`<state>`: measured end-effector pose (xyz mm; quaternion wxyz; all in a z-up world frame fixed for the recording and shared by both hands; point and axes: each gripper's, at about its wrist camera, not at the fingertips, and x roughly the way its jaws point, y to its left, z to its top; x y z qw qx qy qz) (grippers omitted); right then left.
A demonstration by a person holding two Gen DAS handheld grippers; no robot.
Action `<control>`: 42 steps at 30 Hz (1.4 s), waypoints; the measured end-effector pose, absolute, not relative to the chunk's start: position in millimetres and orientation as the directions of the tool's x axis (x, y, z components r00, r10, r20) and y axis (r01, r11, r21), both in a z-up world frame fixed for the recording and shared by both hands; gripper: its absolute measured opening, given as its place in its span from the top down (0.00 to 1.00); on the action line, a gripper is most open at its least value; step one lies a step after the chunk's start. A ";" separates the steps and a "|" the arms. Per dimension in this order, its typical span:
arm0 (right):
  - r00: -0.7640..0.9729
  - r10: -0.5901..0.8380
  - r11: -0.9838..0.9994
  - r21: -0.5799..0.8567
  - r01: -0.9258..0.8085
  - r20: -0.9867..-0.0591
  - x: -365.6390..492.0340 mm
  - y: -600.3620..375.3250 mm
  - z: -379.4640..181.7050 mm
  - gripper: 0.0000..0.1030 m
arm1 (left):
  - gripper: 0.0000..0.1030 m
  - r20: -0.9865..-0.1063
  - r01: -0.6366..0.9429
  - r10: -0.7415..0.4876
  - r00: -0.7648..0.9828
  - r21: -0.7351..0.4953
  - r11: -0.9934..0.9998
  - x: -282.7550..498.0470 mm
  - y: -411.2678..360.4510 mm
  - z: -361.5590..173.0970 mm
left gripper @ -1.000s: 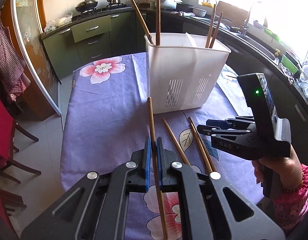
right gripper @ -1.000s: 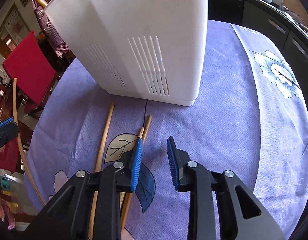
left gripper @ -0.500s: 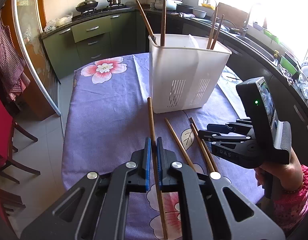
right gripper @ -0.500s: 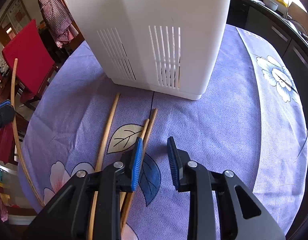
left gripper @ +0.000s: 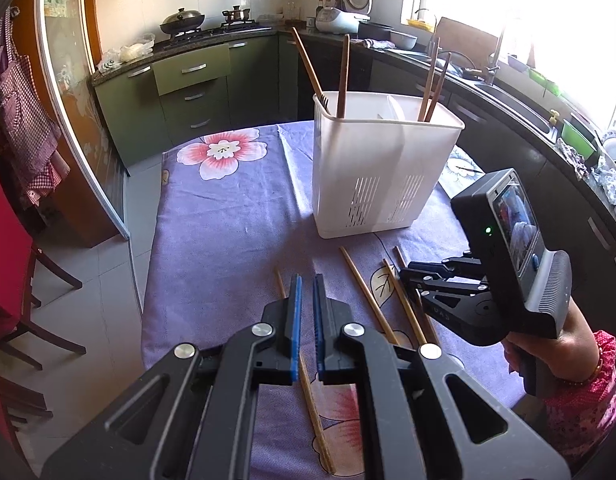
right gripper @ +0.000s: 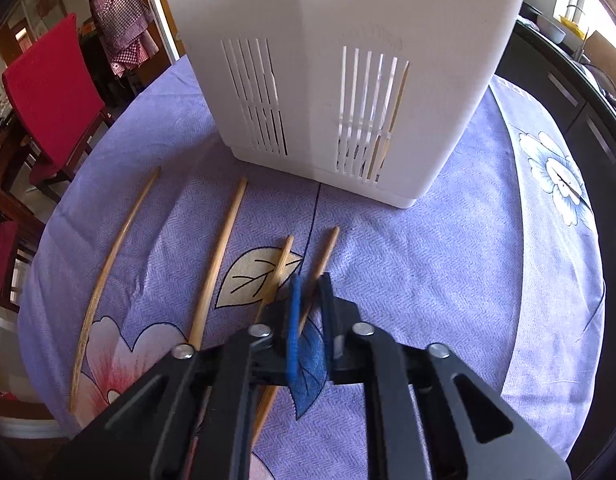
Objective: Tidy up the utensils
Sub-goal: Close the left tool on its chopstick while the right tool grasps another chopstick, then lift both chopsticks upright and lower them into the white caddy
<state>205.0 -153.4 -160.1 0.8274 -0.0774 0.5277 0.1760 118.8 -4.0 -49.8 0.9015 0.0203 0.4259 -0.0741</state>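
A white slotted utensil holder (left gripper: 381, 168) stands on the purple flowered tablecloth (left gripper: 228, 208), with several chopsticks upright in it. Several wooden chopsticks lie loose on the cloth in front of it. My left gripper (left gripper: 306, 292) is open a narrow gap and empty; one chopstick (left gripper: 311, 408) lies on the cloth below it. My right gripper (right gripper: 309, 284) has its jaws closed on the rightmost chopstick (right gripper: 327, 248), low at the cloth. It also shows in the left wrist view (left gripper: 411, 276). Other chopsticks (right gripper: 224, 248) lie to its left.
The holder (right gripper: 339, 80) stands close in front of the right gripper. A red chair (right gripper: 52, 88) is beyond the table's left edge. Kitchen counters and a sink (left gripper: 507, 92) run along the back and right.
My left gripper let go of its chopstick, which now lies on the cloth. My right gripper moved down and closed on the rightmost chopstick.
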 end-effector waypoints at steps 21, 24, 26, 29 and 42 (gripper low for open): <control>0.550 0.388 0.914 0.235 -0.330 -0.739 158.3 -229.2 -70.8 0.94 | 0.88 -0.946 0.058 -0.048 0.321 -0.031 0.998 198.7 4.7 -150.9; 0.560 0.396 0.912 0.243 -0.329 -0.727 150.8 -238.7 -62.3 0.94 | 0.82 -0.946 0.067 -0.043 0.322 -0.023 0.997 201.5 0.1 -152.0; 0.563 0.398 0.912 0.248 -0.326 -0.725 148.2 -243.3 -60.9 0.94 | 0.82 -0.946 0.070 -0.025 0.324 -0.003 0.998 202.9 -2.9 -152.0; 0.566 0.405 0.910 0.257 -0.326 -0.718 144.6 -247.1 -58.8 0.94 | 0.94 -0.948 0.086 -0.015 0.318 0.013 0.996 204.1 -7.7 -151.1; 0.621 0.442 0.896 0.283 -0.343 -0.647 119.6 -266.2 -28.4 0.94 | 0.95 -0.854 0.129 -0.084 0.514 -0.020 0.991 156.5 -2.1 -70.0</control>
